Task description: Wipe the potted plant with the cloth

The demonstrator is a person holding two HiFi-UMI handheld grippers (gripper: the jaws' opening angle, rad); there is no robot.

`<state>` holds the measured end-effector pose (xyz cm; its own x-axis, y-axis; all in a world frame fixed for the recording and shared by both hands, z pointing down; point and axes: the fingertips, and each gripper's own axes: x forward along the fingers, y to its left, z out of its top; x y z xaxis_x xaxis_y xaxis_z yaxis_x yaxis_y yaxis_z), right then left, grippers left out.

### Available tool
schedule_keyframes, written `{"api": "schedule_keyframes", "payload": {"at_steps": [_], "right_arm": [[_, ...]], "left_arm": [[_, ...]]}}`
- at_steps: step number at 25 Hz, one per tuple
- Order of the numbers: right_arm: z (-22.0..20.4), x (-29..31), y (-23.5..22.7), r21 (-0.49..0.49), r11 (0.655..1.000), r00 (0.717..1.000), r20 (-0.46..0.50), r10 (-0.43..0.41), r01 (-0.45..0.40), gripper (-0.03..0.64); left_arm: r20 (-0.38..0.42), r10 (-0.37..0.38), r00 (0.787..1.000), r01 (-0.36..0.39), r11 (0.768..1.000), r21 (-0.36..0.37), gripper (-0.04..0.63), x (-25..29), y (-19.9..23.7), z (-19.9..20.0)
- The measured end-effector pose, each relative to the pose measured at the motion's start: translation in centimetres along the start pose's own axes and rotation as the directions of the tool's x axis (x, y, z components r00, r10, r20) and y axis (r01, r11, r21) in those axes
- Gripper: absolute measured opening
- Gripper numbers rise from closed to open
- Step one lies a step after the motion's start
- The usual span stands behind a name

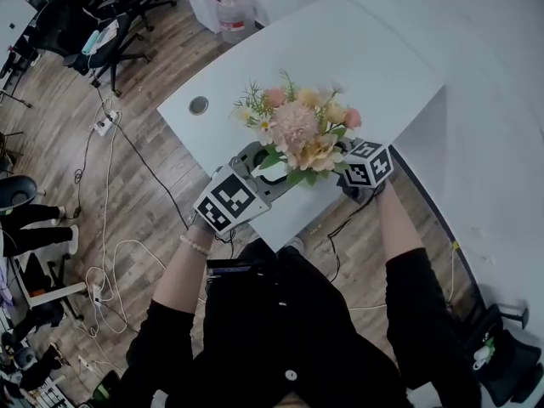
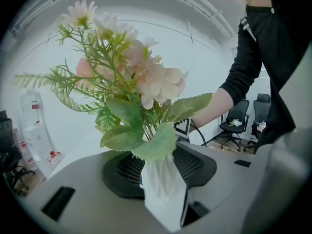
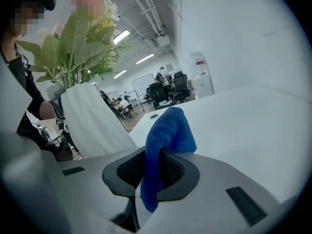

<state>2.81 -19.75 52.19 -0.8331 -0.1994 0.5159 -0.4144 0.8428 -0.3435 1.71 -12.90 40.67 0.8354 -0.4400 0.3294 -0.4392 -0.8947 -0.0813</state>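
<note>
The potted plant [image 1: 297,130], pink, peach and white flowers with green leaves in a white ribbed vase [image 1: 274,173], stands near the front edge of the white table [image 1: 340,49]. My left gripper [image 1: 255,161] is shut on the vase; in the left gripper view the vase [image 2: 163,184] sits between the pads of the left gripper [image 2: 161,174], with leaves [image 2: 146,140] overhanging them. On the plant's right side, my right gripper [image 1: 347,151] is shut on a blue cloth [image 3: 168,135]. The cloth sticks up out of the right gripper [image 3: 158,172], a little right of the vase [image 3: 92,121] and not touching it.
A round cable hole [image 1: 198,104] is in the tabletop left of the plant. A water bottle [image 1: 235,8] stands beyond the table's far end. Office chairs [image 1: 110,24] and a power strip with cables [image 1: 106,126] are on the wooden floor at left. A white wall [image 1: 493,143] runs along the right.
</note>
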Motion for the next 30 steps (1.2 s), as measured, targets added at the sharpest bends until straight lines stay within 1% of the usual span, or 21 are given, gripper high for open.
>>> {"api": "schedule_keyframes", "payload": {"at_steps": [5,12,14,17,21,30], "right_arm": [[-1.4,0.7,-0.9,0.069,0.996,0.998,-0.004,-0.055,0.055,0.08],[-4.5,0.7,-2.1,0.133,0.981,0.99,-0.022,-0.142,0.143,0.08],[-5.1,0.5,-2.2,0.171,0.97,0.985,-0.015,-0.171,0.171,0.08],[-5.8,0.1,-2.4,0.256,0.943,0.976,0.003,-0.219,0.211,0.08],[-6.1,-0.2,-1.6,0.353,0.913,0.97,0.051,-0.238,0.205,0.08],[-6.7,-1.3,-0.1,0.499,0.851,0.949,0.157,-0.275,0.164,0.08]], "left_arm": [[-0.003,0.0,1.0,0.0,1.0,-0.001,0.193,0.1,0.1,0.1],[0.004,0.0,1.0,0.0,1.0,-0.003,0.193,0.1,0.1,0.1],[0.007,0.001,1.0,-0.001,1.0,-0.003,0.193,0.1,0.1,0.1],[0.009,0.004,1.0,-0.004,1.0,-0.004,0.193,0.0,0.1,0.1],[0.012,0.011,1.0,-0.011,1.0,-0.006,0.193,-0.2,0.1,0.1],[0.018,0.03,0.999,-0.03,1.0,-0.008,0.193,0.1,0.1,0.0]]}}
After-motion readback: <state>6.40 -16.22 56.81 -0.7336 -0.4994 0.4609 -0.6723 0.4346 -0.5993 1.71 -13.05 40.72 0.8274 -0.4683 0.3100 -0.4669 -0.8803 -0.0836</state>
